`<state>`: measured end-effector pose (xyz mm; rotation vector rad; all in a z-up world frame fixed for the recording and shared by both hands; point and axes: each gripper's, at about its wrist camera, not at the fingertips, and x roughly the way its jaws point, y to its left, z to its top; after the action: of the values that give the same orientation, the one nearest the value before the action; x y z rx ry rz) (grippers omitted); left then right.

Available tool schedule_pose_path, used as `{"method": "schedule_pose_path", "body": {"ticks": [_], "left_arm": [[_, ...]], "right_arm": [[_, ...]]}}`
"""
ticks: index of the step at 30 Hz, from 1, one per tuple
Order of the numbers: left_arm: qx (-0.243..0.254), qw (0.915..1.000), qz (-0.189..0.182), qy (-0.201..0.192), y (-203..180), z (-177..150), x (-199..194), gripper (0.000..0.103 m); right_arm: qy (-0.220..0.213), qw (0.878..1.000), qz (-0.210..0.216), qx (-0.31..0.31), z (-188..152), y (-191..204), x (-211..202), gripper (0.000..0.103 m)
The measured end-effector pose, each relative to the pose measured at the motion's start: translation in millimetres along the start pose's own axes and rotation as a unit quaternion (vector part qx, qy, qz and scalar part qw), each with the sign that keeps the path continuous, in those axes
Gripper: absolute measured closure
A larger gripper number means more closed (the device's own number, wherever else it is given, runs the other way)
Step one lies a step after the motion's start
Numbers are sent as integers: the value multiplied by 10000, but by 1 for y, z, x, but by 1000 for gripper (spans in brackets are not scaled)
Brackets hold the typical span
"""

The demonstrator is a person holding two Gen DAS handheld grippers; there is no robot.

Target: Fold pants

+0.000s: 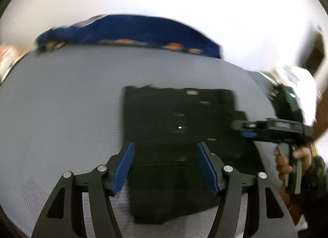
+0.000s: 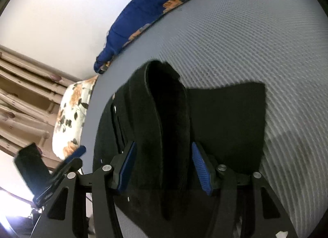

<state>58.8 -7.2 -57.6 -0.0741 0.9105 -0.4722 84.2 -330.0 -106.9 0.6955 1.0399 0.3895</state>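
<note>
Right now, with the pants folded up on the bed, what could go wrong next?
1. The black pants show a raised, curled fold between the open fingers of the right gripper; left unpressed, it may spring open.
2. The left gripper hovers open over the pants; closing low could snag a layer and drag the stack askew on the gray bed surface.

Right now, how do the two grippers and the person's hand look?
Both the left gripper and right gripper have black linkage arms with silver rivets and ribbed blue finger pads. The right one's black body has a pistol handle, held by a bare hand with a dark patterned sleeve.
</note>
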Motion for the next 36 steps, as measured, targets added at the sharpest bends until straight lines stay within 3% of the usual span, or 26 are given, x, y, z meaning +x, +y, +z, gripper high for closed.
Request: {"method": "schedule_pose_path", "body": {"ticks": [3,6,9,11,15,19,22,25,28,32,36], "left_arm": [[-415,9990,162,29,24,-1,7,39],[-608,9978,253,111,34,-2,15,39],[-616,9977,287,82,37,1,18,39],[-615,9978,244,55,35,5,20,39],[-504,9986,177,-30,29,16,23,39],[-298,9995,36,86,16,22,35,39],[56,9995,-29,321,-1,19,51,39],[578,9959,242,649,-13,8,74,39],[759,9951,258,574,-13,5,76,38],[689,9949,190,716,-8,8,68,38],[934,9928,157,739,-15,-3,56,38]], "right_arm": [[17,9999,132,-19,12,3,15,58],[71,9997,192,98,19,5,25,80],[-152,9999,-36,-39,14,23,15,89],[-373,9993,49,-54,11,37,-2,94],[-791,9964,-194,-221,3,53,-38,94],[-1010,9926,-668,89,-8,26,-58,94],[-859,9898,-1068,398,-17,-8,-46,91],[-885,9888,-941,751,-22,-23,-41,84],[-826,9878,-1173,608,-24,-14,-46,78],[-778,9863,-1385,450,-41,-5,-61,77],[-759,9844,-1527,422,-60,4,-74,77]]}}
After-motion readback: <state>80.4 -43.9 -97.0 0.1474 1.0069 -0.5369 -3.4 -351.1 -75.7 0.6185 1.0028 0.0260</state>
